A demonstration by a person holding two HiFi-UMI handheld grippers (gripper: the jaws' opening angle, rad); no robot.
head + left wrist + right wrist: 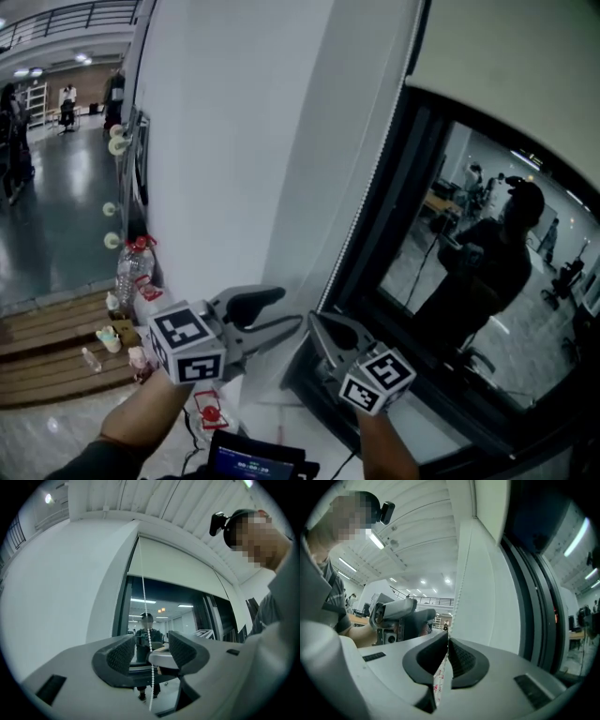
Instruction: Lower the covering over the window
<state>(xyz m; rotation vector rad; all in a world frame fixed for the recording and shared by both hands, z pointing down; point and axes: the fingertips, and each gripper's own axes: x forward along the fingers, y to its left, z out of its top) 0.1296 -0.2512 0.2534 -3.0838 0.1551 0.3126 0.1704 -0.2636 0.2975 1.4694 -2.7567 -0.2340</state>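
A cream roller blind [525, 66] covers the top of a dark window [487, 281]; the left gripper view shows the blind [173, 569] rolled partway down. Its white bead chain [370, 178] runs down the left side of the frame. My right gripper [317, 323] is shut on the chain [454, 592], which passes between its closed pads. My left gripper [281, 311] sits just left of it, open. The chain [146, 620] hangs freely between the left gripper's pads [121, 654] without touching them. The left gripper [401, 616] also shows in the right gripper view.
A white wall [234, 141] stands left of the window. Below it on wooden steps [47, 347] are a plastic bottle [131, 267] and small items. A small screen device [248, 464] is at the bottom edge. The glass reflects a person.
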